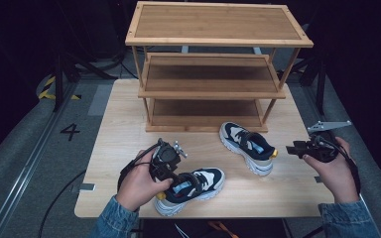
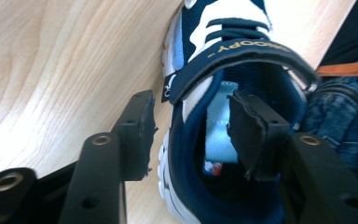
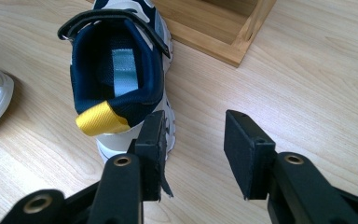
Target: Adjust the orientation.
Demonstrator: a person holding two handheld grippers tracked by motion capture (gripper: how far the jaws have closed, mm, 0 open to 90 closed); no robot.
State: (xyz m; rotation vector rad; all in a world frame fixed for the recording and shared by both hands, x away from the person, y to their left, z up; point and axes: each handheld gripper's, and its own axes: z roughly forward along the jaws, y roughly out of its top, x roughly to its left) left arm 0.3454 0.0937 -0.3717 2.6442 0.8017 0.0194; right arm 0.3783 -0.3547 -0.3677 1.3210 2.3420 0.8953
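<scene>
Both navy-white strap sneakers are on the light wood table, none on the bamboo 3-tier rack (image 1: 218, 89) yet. L gripper (image 2: 193, 128) jaws open astride near sneaker's (image 1: 191, 190) collar; R gripper (image 3: 193, 140) open, empty, by far sneaker (image 3: 121, 70).

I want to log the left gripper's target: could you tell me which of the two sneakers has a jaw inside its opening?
The near sneaker by the table's front edge; the left gripper straddles its collar.

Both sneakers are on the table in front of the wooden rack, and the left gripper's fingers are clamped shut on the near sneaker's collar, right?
Not quite. The left gripper is open: its fingers straddle the collar of the near sneaker without pressing it, as the left gripper view shows. Both sneakers, with the far sneaker, do sit on the table before the rack.
</scene>
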